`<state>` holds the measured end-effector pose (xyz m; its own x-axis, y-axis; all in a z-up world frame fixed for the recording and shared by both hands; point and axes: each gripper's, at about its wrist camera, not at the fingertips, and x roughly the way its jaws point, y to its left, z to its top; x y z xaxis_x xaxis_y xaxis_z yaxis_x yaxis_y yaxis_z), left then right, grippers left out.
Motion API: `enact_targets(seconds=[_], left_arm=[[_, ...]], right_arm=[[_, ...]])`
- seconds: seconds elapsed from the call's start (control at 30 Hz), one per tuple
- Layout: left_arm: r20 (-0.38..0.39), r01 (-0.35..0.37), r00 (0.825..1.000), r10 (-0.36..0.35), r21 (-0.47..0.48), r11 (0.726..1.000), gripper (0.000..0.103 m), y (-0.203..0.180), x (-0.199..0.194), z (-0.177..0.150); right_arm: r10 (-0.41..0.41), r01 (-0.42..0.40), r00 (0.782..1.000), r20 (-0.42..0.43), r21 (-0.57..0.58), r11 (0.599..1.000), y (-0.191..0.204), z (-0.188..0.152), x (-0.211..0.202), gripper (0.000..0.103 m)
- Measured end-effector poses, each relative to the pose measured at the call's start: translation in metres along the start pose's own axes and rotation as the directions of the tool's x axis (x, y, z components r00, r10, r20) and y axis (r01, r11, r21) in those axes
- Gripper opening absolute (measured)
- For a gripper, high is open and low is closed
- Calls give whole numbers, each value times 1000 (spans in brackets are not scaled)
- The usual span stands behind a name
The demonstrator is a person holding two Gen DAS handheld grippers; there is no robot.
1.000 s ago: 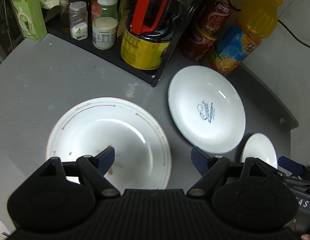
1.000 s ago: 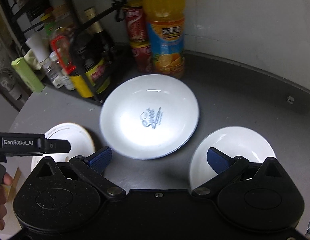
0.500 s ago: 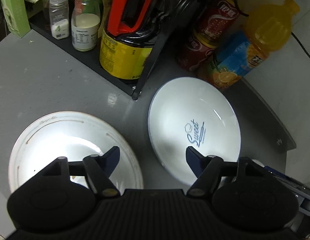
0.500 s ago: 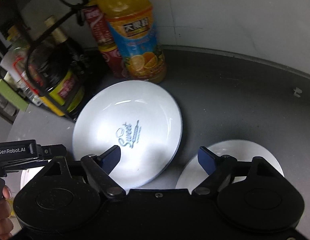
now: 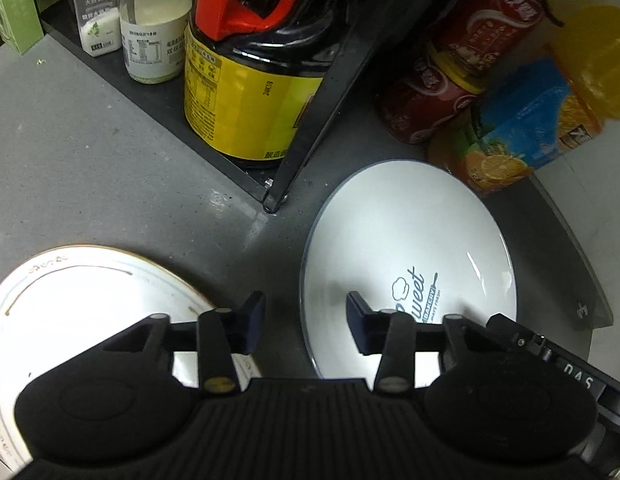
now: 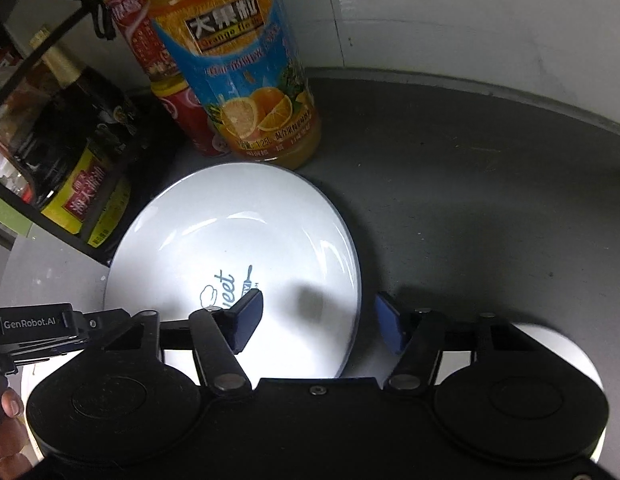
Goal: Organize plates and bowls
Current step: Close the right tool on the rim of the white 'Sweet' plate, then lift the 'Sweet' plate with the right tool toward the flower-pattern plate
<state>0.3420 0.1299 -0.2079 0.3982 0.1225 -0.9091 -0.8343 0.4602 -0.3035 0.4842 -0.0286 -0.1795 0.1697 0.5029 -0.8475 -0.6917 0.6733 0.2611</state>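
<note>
Both my tongs were spread wide and held nothing. My left gripper [image 5: 306, 322] straddled the left rim of the blue-edged "Sweet" plate [image 5: 410, 248], beside the gold-trimmed plate [image 5: 82, 292]. My right gripper [image 6: 318, 322] straddled that plate's right rim, with a small white bowl [image 6: 566, 344] under its right side.

Grey countertop [image 6: 450, 200] meets a white tiled wall [image 6: 470, 12]; dim light.
</note>
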Motion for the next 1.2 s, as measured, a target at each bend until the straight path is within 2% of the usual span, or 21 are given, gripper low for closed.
enact_targets(seconds=[0.1,0.17,0.27,0.47,0.53,0.57,0.6,0.7,0.77,1.2], left_arm=[[-7,-2,1000,2,-9,1000,32,0,7,0],[-18,-2,1000,2,-28,1000,26,2,12,1],[-30,-6,1000,5,-45,999,23,3,21,5],[-54,51,997,-57,-96,994,16,8,31,10],[-54,65,996,-71,-104,992,15,9,33,11],[-54,66,996,-72,-106,992,15,8,34,11],[-52,67,996,-74,-112,991,15,9,34,11],[-51,79,995,-85,-120,990,13,10,34,10],[-44,81,995,-86,-102,992,13,10,31,8],[-7,131,991,-132,-64,989,10,20,-2,12]], right_arm=[[3,-3,1000,-18,20,1000,-2,1,8,49],[0,0,999,-34,28,1000,-2,1,15,47],[-3,5,999,-45,40,999,-3,2,21,44],[1,2,999,-52,60,998,-8,5,28,38],[-5,7,999,-46,53,999,-8,7,29,34],[-14,16,999,-43,51,999,-9,7,29,26],[-20,23,999,-42,55,998,-11,8,29,24],[28,-24,999,-43,86,996,-21,8,26,19],[52,-51,998,-26,69,996,-23,5,20,17],[92,-95,994,55,54,994,-16,-6,-19,10]])
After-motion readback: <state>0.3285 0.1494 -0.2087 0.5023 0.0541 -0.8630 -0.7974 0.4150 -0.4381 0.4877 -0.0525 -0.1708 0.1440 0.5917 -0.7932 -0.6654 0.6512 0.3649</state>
